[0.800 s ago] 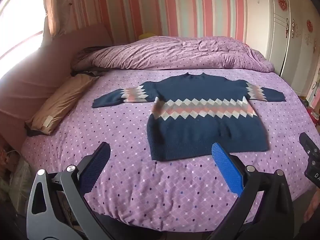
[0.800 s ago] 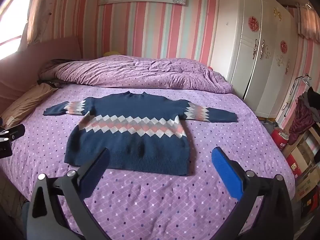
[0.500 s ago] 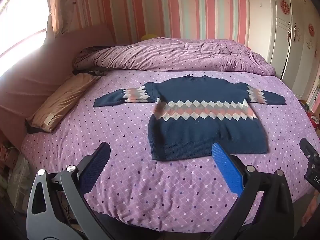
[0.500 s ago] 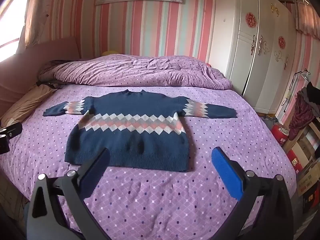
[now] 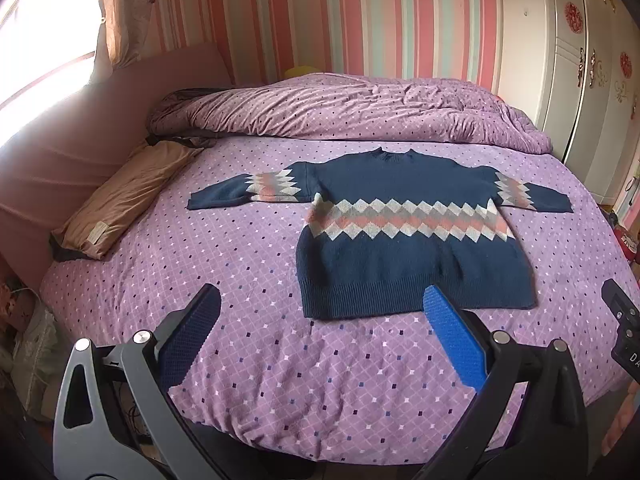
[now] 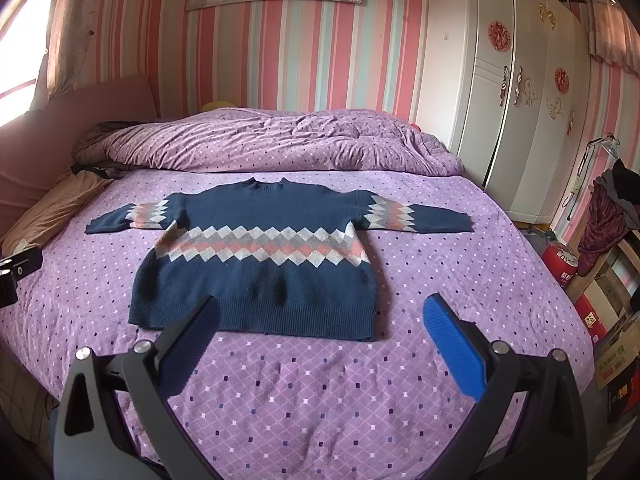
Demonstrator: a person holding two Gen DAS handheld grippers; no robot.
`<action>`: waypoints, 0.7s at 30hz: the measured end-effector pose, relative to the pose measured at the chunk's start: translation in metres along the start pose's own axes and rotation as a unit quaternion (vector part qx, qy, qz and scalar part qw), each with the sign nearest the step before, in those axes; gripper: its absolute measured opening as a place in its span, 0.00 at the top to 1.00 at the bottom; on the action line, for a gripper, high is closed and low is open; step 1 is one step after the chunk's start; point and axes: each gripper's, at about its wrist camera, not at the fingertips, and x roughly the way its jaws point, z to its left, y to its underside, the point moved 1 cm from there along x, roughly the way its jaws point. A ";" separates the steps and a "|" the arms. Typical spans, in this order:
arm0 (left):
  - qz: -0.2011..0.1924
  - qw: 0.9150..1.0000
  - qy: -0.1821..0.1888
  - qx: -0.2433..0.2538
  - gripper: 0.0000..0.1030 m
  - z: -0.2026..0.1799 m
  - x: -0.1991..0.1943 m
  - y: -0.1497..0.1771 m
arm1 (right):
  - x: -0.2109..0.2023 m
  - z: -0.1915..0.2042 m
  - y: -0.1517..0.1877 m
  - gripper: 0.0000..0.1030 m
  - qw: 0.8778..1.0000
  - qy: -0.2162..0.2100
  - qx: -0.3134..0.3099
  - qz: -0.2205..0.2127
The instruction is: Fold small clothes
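Observation:
A small navy sweater point(image 5: 400, 264) point(image 6: 256, 280) with a white, grey and pink diamond band lies flat on the purple dotted bedspread, front up, both sleeves spread out sideways. My left gripper point(image 5: 320, 300) hovers open above the bed's near edge, just short of the sweater's hem at its left half, nothing between its blue pads. My right gripper point(image 6: 320, 308) is open too, over the hem's right corner and clear of the cloth. Part of the right gripper's body point(image 5: 624, 328) shows at the left view's right edge, and the left one's point(image 6: 16, 272) at the right view's left edge.
A rumpled purple duvet point(image 5: 360, 108) is bunched along the far side of the bed. A tan pillow point(image 5: 120, 200) lies at the left by the pink headboard. White wardrobes point(image 6: 520, 100) stand at the right, with boxes and a red can point(image 6: 564, 266) on the floor.
Both views have tilted up slightly, so the sweater sits a little lower in each view. The sweater itself has not moved, and both grippers stay open.

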 end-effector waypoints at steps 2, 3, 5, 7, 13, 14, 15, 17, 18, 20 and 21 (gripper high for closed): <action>-0.002 1.000 -0.001 0.002 0.03 -0.001 0.000 0.000 | 0.000 0.001 -0.001 0.01 1.000 0.001 -0.001 0.000; -0.002 1.000 -0.001 0.003 0.03 -0.001 -0.001 0.000 | 0.000 0.000 -0.002 0.01 1.000 0.001 -0.001 0.000; -0.002 1.000 -0.001 0.003 0.03 -0.001 -0.001 0.000 | 0.000 -0.001 -0.002 0.01 1.000 0.000 -0.001 0.000; -0.002 1.000 0.000 0.001 0.03 0.000 -0.001 0.000 | 0.000 -0.001 -0.002 0.01 1.000 0.002 0.000 -0.001; -0.003 1.000 -0.002 -0.001 0.03 0.002 -0.001 0.000 | -0.001 -0.001 -0.003 0.01 1.000 0.002 -0.001 -0.002; -0.003 1.000 -0.001 0.000 0.03 0.002 -0.001 0.001 | -0.001 -0.001 -0.003 0.01 1.000 0.001 0.000 -0.002; -0.003 1.000 -0.001 0.000 0.03 0.002 -0.001 0.000 | -0.001 -0.001 -0.003 0.01 1.000 0.001 0.000 -0.002; -0.003 1.000 -0.001 0.000 0.03 0.002 -0.001 0.000 | -0.001 -0.001 -0.004 0.01 1.000 0.001 0.000 -0.002; -0.003 1.000 0.000 -0.001 0.03 0.003 -0.001 0.001 | -0.001 -0.001 -0.004 0.01 1.000 0.002 0.000 -0.002; -0.004 1.000 -0.001 -0.001 0.03 0.003 -0.001 0.001 | -0.002 -0.001 -0.004 0.01 1.000 0.001 0.000 -0.002; -0.004 1.000 -0.001 0.000 0.03 0.003 -0.001 0.001 | -0.001 -0.001 -0.004 0.01 1.000 0.001 0.000 -0.002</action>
